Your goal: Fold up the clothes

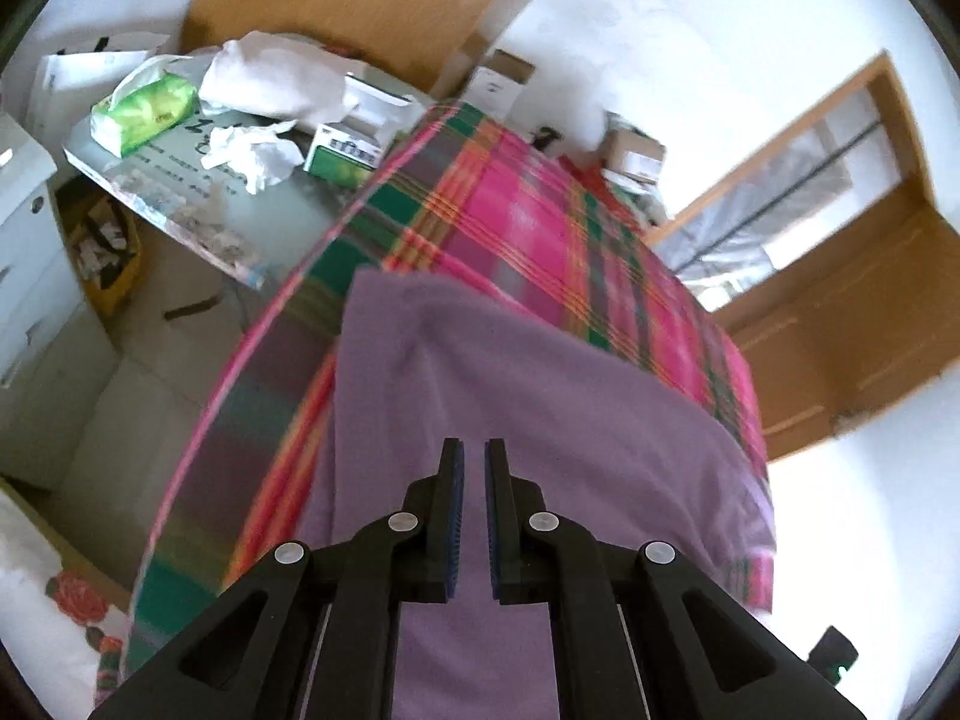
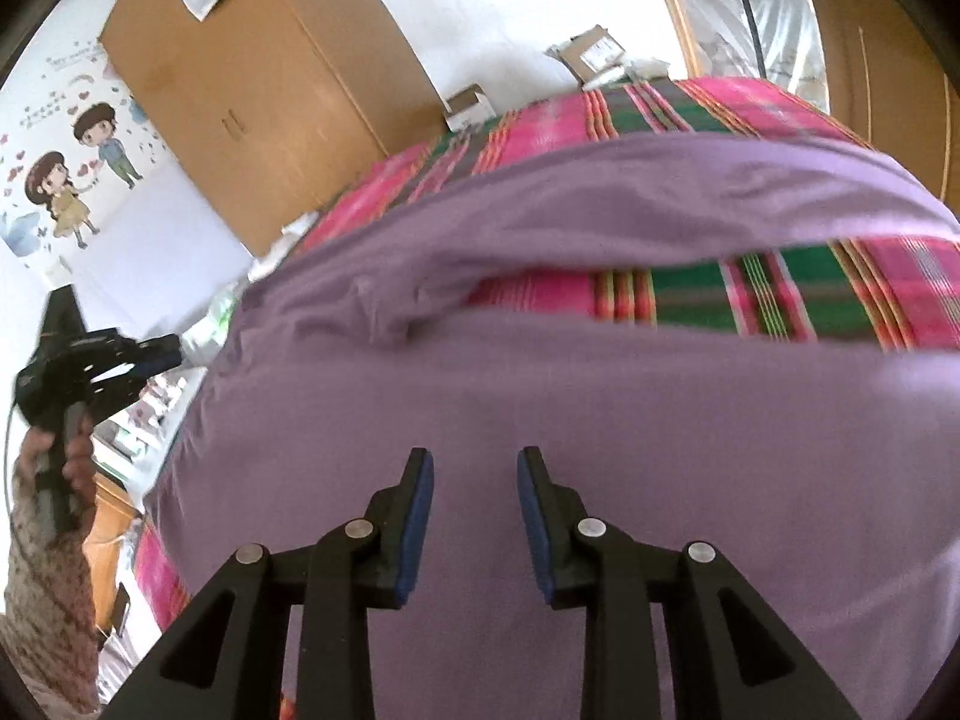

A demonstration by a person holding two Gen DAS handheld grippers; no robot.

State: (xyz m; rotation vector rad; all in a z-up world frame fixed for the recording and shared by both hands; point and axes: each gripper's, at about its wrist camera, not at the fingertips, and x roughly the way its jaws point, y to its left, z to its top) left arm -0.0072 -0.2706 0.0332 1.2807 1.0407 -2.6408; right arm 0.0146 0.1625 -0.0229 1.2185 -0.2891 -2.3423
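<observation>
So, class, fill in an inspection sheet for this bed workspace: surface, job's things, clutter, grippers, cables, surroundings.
Surface: plaid bedspread on the bed.
Job's things: purple garment spread on it, part of it doubled over.
Clutter: tissue pack, crumpled paper and boxes on the side table.
Grippers: left gripper fingers narrowly apart, right gripper open; both empty above the garment.
Cables: nothing seen.
Surroundings: wooden wardrobe, wall stickers, door.

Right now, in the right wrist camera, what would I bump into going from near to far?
Right gripper → purple garment → strip of plaid bedsheet → folded-over purple edge → more plaid → small cardboard box → white wall.
</observation>
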